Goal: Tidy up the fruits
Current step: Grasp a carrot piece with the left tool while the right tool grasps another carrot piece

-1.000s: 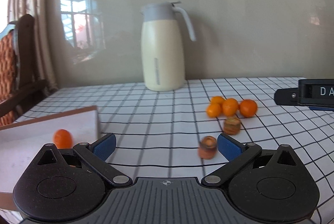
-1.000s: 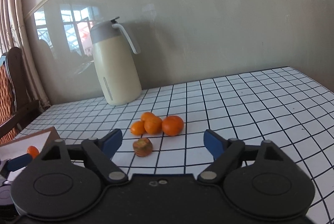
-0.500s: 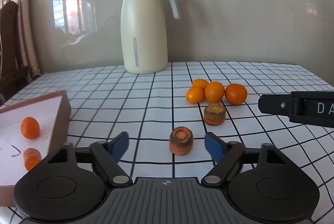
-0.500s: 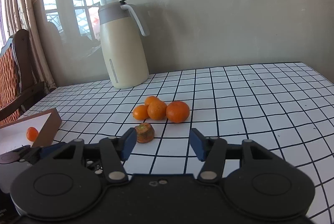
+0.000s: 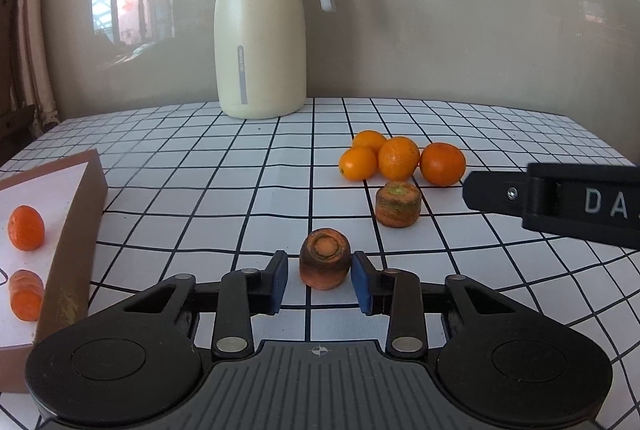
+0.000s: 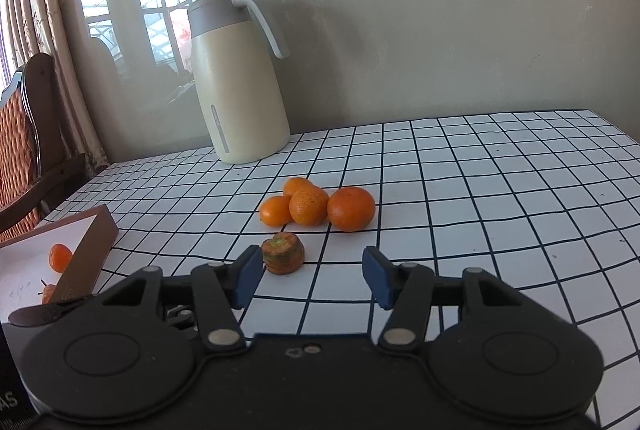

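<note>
Since 1 s ago our left gripper (image 5: 319,280) has advanced on the near brown carrot stub (image 5: 325,264); its jaws are closing, the right pad at the stub's side, the left just short.

Left to right: the shallow brown-walled white tray (image 5: 74,242) holds 1 small orange mandarin (image 5: 26,228) and 1 carrot piece (image 5: 25,294).

Still out: 2 stubs, 4 mandarins (image 5: 400,159).

Our right gripper (image 6: 310,278) stands apart, empty, beside the far stub (image 6: 283,253).

The cloth is white with a black grid (image 6: 480,189); behind stand a cream jug (image 5: 260,45) and a glossy beige wall (image 6: 440,9).
</note>
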A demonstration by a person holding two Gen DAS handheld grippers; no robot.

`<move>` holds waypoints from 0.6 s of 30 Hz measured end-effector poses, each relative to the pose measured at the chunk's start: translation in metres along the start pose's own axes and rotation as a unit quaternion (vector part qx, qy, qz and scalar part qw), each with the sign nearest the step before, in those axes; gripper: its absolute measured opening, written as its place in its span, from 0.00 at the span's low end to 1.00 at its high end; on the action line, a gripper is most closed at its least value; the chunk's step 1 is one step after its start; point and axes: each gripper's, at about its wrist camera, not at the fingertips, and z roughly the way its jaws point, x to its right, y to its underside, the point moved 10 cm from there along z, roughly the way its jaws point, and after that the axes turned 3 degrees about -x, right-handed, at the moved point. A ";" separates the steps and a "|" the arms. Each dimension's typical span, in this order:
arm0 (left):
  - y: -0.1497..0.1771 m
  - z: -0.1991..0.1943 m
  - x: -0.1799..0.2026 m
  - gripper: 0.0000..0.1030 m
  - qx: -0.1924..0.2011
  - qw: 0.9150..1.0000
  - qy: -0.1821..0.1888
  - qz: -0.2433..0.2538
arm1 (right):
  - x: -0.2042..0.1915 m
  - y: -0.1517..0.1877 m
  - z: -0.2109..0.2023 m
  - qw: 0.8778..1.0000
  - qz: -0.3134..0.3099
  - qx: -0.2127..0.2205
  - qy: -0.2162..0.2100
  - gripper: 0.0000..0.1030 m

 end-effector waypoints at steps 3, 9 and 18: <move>-0.001 0.001 -0.002 0.28 0.000 1.000 0.002 -0.005 | -0.001 0.000 0.004 1.000 -0.004 -0.002 0.001 0.46; -0.004 0.005 -0.015 0.28 -0.005 1.000 -0.002 -0.023 | -0.010 0.001 0.015 1.000 -0.012 -0.011 -0.003 0.46; -0.007 0.012 -0.037 0.28 -0.011 0.999 -0.015 -0.037 | -0.021 0.003 0.033 0.999 -0.021 -0.032 -0.006 0.46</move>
